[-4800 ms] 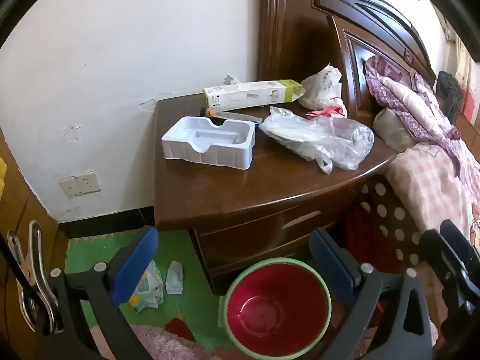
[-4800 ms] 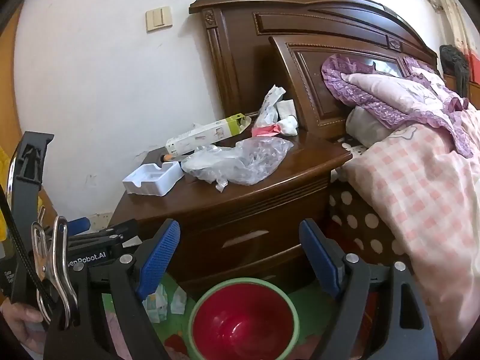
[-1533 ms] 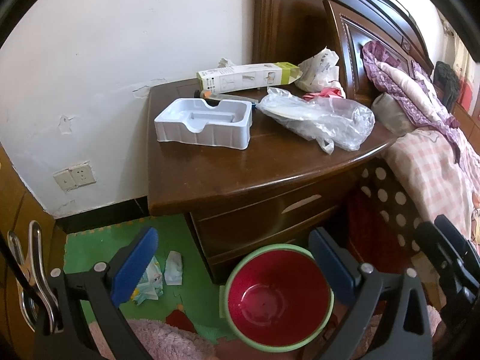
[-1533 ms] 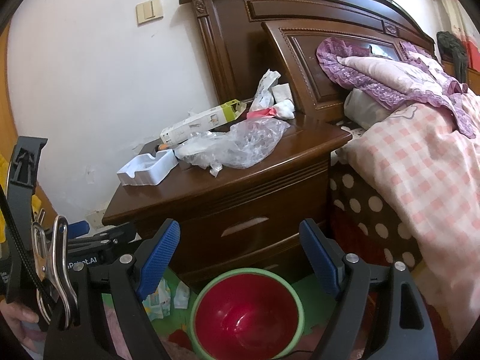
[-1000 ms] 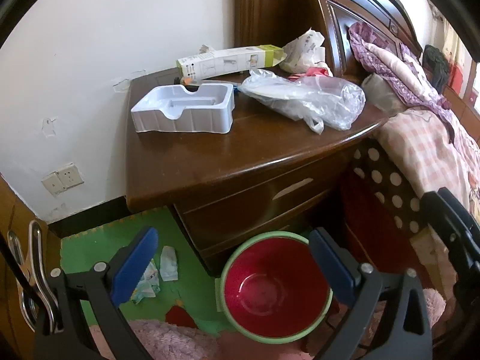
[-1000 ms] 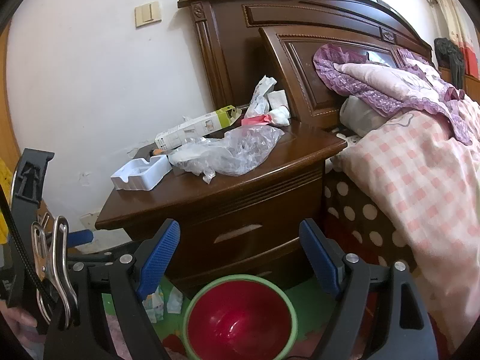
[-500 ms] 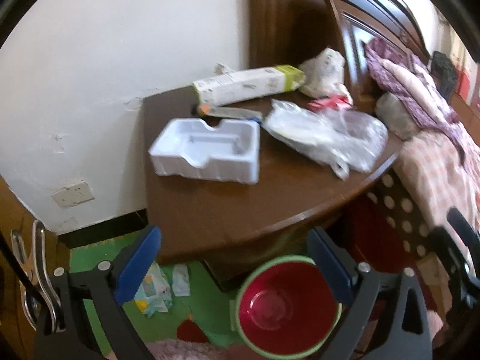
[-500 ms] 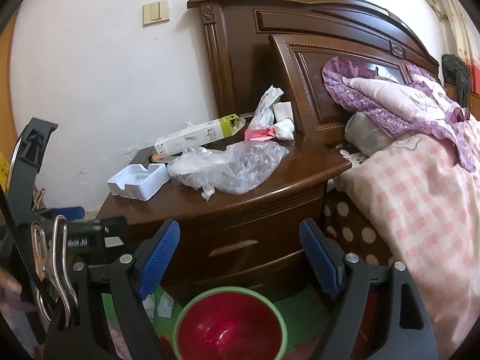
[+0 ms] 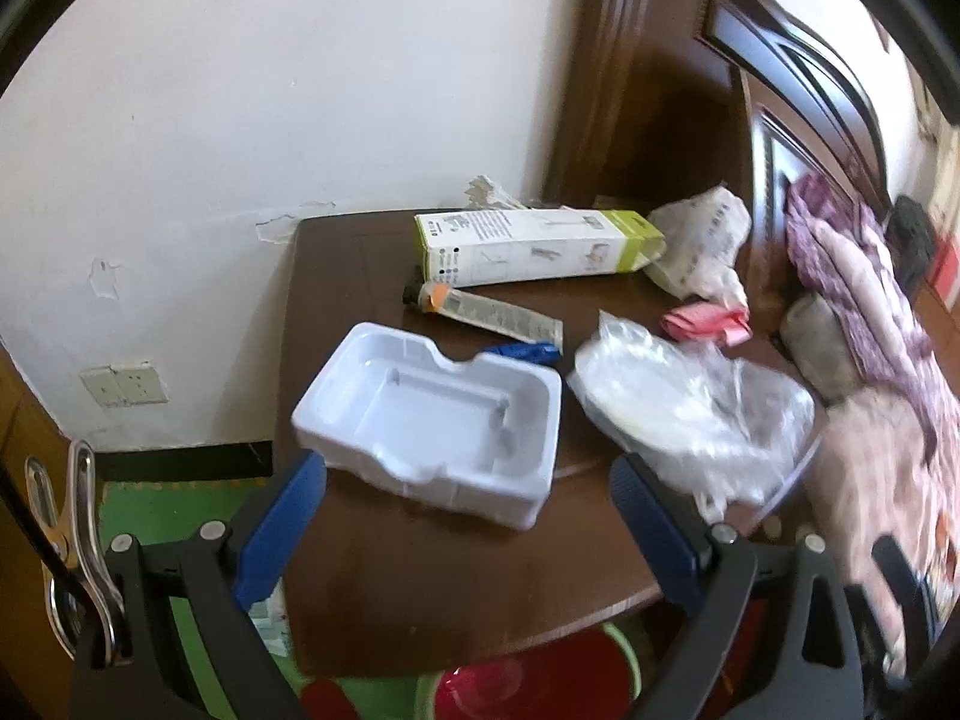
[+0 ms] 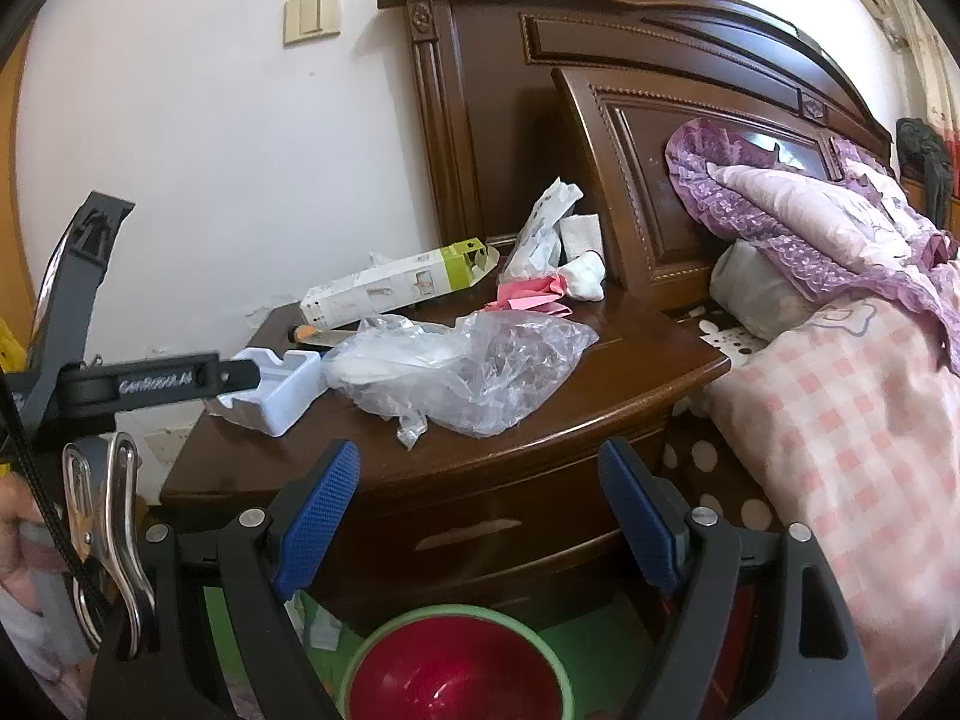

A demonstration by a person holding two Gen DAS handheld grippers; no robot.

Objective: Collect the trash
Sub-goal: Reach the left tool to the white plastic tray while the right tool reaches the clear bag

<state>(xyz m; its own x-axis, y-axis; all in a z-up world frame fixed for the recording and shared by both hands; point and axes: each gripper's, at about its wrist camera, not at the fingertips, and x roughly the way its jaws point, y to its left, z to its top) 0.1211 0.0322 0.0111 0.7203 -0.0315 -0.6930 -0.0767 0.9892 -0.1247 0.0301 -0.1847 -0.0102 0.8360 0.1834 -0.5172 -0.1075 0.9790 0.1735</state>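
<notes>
Clearly the left gripper [image 9: 468, 507], jaws spread and empty, sits nearest the white moulded plastic tray [image 9: 432, 420] on the dark wooden nightstand [image 9: 420, 576]; the tray lies straight ahead, its long axis apparently crosswise. The right gripper [image 10: 480, 510], also spread, hangs off the nightstand's front.

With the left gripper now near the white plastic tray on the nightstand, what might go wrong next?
1. The white tray is thin and wide; the open left gripper may crush it or lose its wall.
2. The clear plastic bag lies right beside the tray and hangs at the nightstand edge, so a push could drag it off.
3. The red bin sits low in front, so a dropped piece might miss it.
</notes>
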